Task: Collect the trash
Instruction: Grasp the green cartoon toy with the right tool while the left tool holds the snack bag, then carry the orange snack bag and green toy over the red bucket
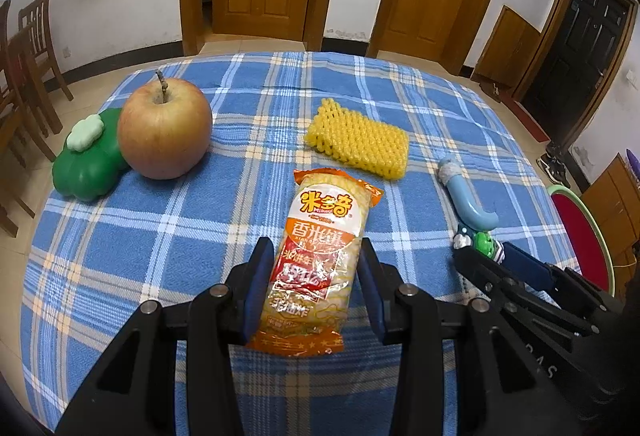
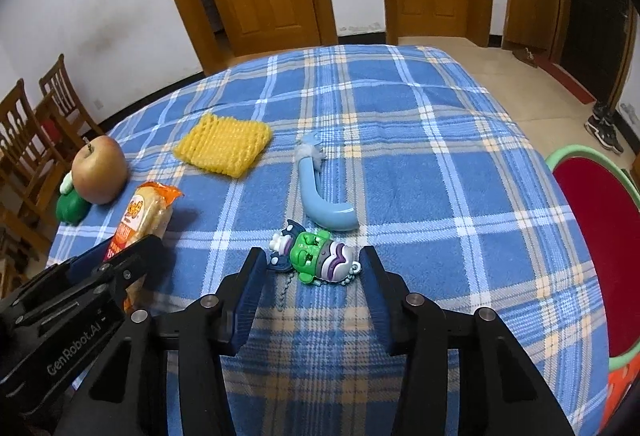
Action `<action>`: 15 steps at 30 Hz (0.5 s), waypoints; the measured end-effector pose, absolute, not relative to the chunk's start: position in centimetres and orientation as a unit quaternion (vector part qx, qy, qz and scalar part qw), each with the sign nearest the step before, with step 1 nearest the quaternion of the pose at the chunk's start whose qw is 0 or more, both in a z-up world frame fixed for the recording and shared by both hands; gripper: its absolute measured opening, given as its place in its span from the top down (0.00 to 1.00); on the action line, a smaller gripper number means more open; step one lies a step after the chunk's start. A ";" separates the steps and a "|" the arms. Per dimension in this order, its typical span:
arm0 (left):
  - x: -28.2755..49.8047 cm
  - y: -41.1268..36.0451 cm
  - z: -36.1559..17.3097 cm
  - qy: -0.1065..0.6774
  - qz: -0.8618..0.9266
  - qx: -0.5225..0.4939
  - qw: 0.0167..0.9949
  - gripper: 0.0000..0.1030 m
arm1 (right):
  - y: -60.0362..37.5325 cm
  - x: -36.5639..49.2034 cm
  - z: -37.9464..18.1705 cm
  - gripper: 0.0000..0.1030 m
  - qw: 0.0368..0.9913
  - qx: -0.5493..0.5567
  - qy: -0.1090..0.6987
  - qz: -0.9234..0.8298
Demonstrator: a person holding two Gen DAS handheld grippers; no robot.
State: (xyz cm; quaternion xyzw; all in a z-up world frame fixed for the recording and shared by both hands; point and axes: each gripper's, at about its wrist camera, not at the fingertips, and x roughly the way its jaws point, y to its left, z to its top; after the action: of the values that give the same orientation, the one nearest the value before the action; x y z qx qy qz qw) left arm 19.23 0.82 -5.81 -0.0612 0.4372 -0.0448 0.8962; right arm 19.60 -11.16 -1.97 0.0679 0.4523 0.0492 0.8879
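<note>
Snack packet [image 1: 320, 260] sits clenched in left claw [image 1: 316, 256]; right claw [image 2: 314, 268] (released) flanks green toy figure [image 2: 316, 254].

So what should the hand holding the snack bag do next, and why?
Probably lift it straight up. The left gripper has its jaws pressed against both sides of the snack packet, which seems to lie on the plaid cloth. Raising it a little would clear the cloth before it is carried off as trash.
</note>
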 end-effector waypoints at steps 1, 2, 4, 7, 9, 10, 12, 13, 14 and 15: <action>19.2 0.8 -5.8 0.437 -0.045 -0.061 0.896 0.59 | -11.2 19.5 -2.0 0.53 0.887 0.069 0.453 0.051; 19.3 0.8 -5.8 0.437 -0.045 -0.061 0.896 0.59 | -11.2 19.4 -2.0 0.53 0.887 0.070 0.453 0.052; 19.3 0.8 -5.8 0.438 -0.045 -0.061 0.896 0.59 | -11.2 19.1 -1.9 0.53 0.886 0.073 0.454 0.057; 19.3 0.8 -5.8 0.438 -0.045 -0.061 0.896 0.59 | -11.4 18.5 -1.7 0.53 0.887 0.075 0.452 0.061; 19.3 0.8 -5.8 0.438 -0.045 -0.061 0.896 0.59 | -11.4 18.2 -1.4 0.67 0.888 0.073 0.450 0.063; 19.3 0.8 -5.8 0.438 -0.045 -0.061 0.896 0.59 | -11.6 17.9 -1.3 0.67 0.888 0.074 0.449 0.064; 19.3 0.8 -5.8 0.438 -0.046 -0.061 0.896 0.59 | -11.7 17.5 -1.1 0.67 0.889 0.072 0.446 0.066; 19.3 0.7 -5.8 0.438 -0.046 -0.060 0.896 0.59 | -11.7 17.2 -1.0 0.67 0.891 0.067 0.444 0.067; 19.2 0.7 -5.8 0.438 -0.046 -0.059 0.896 0.59 | -11.7 17.0 -0.9 0.67 0.892 0.064 0.443 0.067; 19.2 0.7 -5.8 0.438 -0.046 -0.059 0.896 0.59 | -11.8 16.8 -0.8 0.67 0.892 0.064 0.441 0.069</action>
State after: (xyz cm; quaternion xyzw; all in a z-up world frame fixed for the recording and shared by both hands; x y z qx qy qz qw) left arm 19.24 0.66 -5.76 -0.0586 0.4378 -0.0463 0.8960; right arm 16.82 -11.81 -0.83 0.0639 0.4415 0.0692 0.8923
